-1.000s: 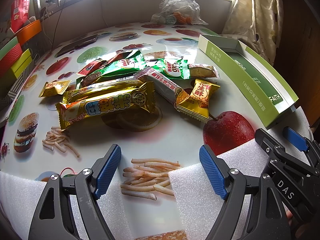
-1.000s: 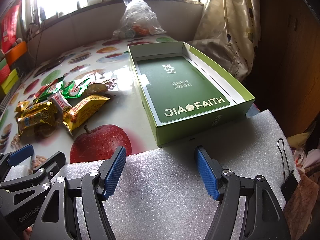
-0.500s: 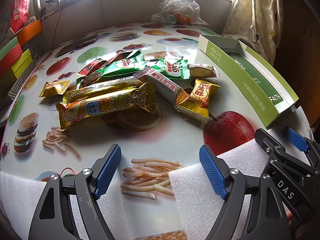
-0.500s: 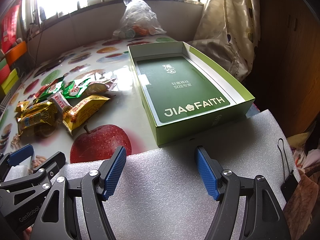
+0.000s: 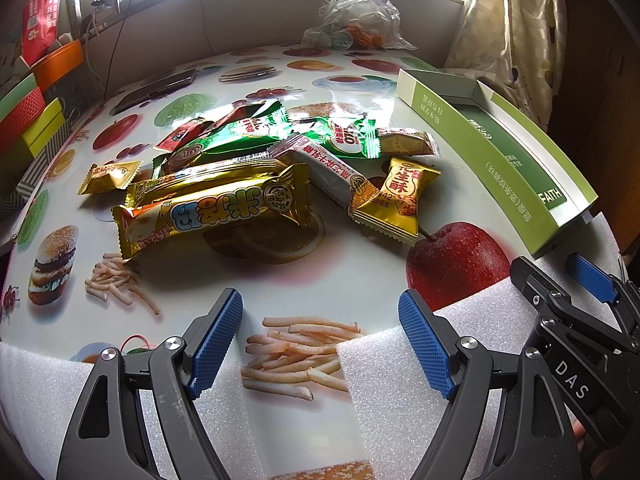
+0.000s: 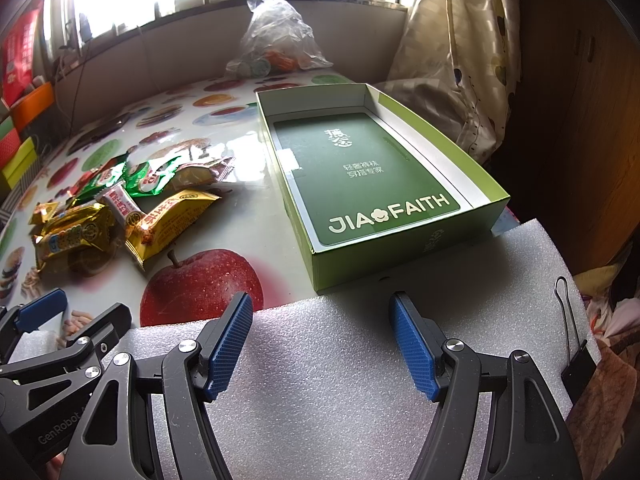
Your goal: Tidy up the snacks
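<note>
A pile of wrapped snacks lies mid-table: a long gold bar, a small gold peanut candy, green packets and a small gold packet. The pile also shows in the right wrist view. An open green box reading JIA FAITH stands empty to the right; in the left wrist view its long side wall shows. My left gripper is open and empty at the table's near edge, short of the pile. My right gripper is open and empty over white foam, just in front of the box.
White foam sheets cover the near edge. A clear plastic bag sits at the far side. Coloured boxes are stacked at the left. A curtain hangs at the right. A black binder clip hangs off the foam's right edge.
</note>
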The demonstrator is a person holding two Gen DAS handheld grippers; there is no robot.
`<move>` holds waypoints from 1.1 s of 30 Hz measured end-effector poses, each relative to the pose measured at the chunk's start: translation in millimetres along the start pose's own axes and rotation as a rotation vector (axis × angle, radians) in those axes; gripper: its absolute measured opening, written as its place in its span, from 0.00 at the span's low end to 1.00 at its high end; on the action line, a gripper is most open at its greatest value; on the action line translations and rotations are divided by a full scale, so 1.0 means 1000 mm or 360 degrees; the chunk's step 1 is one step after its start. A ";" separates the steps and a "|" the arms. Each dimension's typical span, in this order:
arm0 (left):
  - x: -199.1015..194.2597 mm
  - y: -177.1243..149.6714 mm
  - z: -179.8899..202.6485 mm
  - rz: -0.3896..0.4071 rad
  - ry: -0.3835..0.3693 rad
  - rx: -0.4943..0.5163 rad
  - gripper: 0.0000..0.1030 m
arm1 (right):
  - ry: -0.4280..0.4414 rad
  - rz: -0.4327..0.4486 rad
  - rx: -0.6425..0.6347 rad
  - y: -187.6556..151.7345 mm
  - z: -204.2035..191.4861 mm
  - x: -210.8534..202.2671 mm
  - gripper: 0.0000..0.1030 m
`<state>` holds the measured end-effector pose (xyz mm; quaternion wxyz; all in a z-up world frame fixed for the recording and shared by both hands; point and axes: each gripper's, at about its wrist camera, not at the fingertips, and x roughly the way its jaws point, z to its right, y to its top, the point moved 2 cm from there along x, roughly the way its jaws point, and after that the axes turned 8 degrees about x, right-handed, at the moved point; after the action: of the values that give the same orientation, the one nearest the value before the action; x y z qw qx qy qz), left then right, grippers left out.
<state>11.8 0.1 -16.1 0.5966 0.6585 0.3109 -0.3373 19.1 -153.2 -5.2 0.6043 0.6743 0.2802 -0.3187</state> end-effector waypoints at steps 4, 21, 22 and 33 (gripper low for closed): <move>0.000 0.000 0.000 -0.0001 0.0001 0.0001 0.78 | 0.0000 0.0000 0.0000 0.000 0.000 0.000 0.69; 0.001 0.002 -0.002 -0.0016 -0.0034 0.0002 0.78 | 0.0002 -0.0003 -0.0005 0.001 0.000 0.000 0.69; 0.000 0.002 -0.003 -0.0020 -0.0053 -0.0004 0.78 | 0.0006 -0.0005 -0.0004 0.001 0.000 -0.001 0.69; -0.027 0.007 -0.041 0.0096 -0.0058 -0.0045 0.78 | 0.0134 0.0089 -0.0088 0.013 -0.016 -0.027 0.68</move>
<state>5.1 39.9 12.8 0.6213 0.6528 0.2848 -0.3267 13.1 -138.5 25.3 0.6189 0.6778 0.2951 -0.2652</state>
